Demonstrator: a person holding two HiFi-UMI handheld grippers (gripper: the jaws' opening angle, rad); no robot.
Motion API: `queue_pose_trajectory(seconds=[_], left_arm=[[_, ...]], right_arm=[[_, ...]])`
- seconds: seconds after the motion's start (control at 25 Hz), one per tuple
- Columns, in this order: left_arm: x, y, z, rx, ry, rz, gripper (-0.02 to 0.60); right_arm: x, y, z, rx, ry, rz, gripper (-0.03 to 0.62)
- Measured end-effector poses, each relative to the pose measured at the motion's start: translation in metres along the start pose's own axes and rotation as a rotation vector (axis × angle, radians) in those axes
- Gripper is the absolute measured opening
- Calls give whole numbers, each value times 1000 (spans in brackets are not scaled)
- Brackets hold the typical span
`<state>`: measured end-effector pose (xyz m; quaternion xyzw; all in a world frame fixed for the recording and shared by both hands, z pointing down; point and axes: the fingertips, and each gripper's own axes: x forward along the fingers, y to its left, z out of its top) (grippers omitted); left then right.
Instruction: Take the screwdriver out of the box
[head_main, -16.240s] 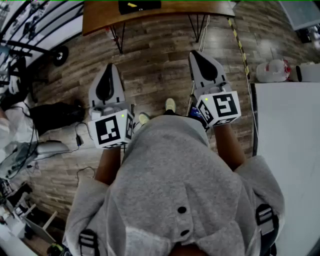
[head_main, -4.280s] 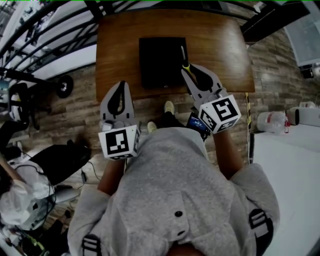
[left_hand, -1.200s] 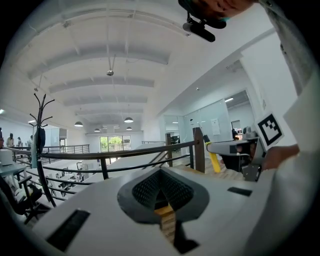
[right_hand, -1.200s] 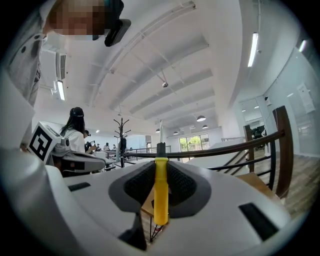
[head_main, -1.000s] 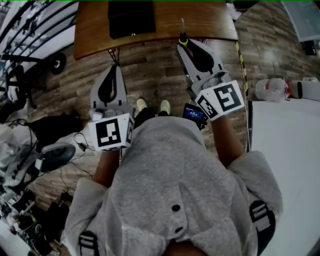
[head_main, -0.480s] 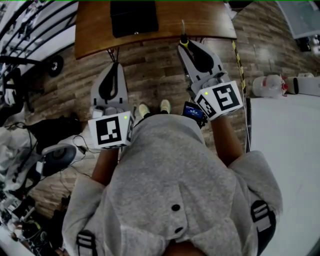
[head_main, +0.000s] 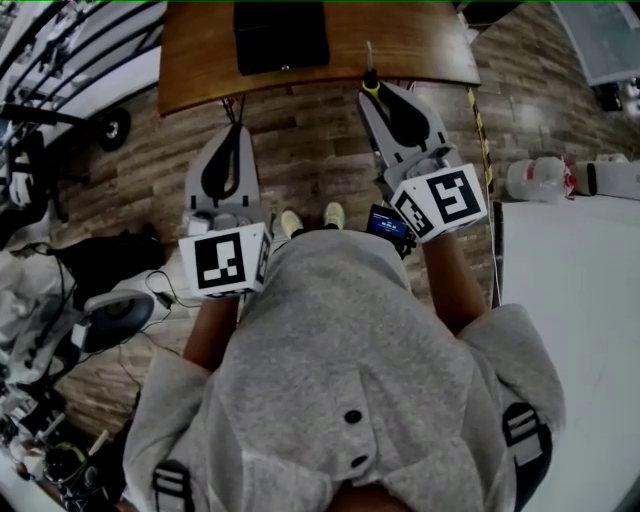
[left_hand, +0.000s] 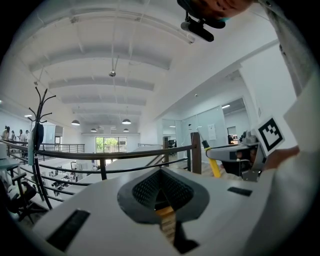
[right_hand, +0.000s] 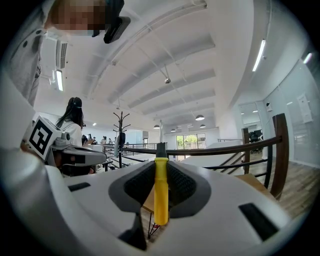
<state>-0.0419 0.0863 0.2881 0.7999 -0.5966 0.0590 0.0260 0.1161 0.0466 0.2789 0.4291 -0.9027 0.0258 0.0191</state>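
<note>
1. So the right gripper (head_main: 375, 92) is clamped on the screwdriver (head_main: 369, 70): yellow handle pinched between the jaws, dark shaft poking out past the tips.
2. Screwdriver's out of the black box (head_main: 281, 35), which sits on the wooden table (head_main: 420, 40) up ahead. The tool's tip hangs around the table's near edge, well apart from the box.
3. Left gripper (head_main: 234, 130) has its jaws closed together with nothing in them, held over the plank floor (head_main: 300, 160) alongside the right one.
</note>
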Motion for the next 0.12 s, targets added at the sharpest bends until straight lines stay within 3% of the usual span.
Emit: queue_pose_trajectory(seconds=[0.12], left_arm=[[-1,2,1,-11,-3,6,14]], right_arm=[[1,2,-1,-5,3,4,86]])
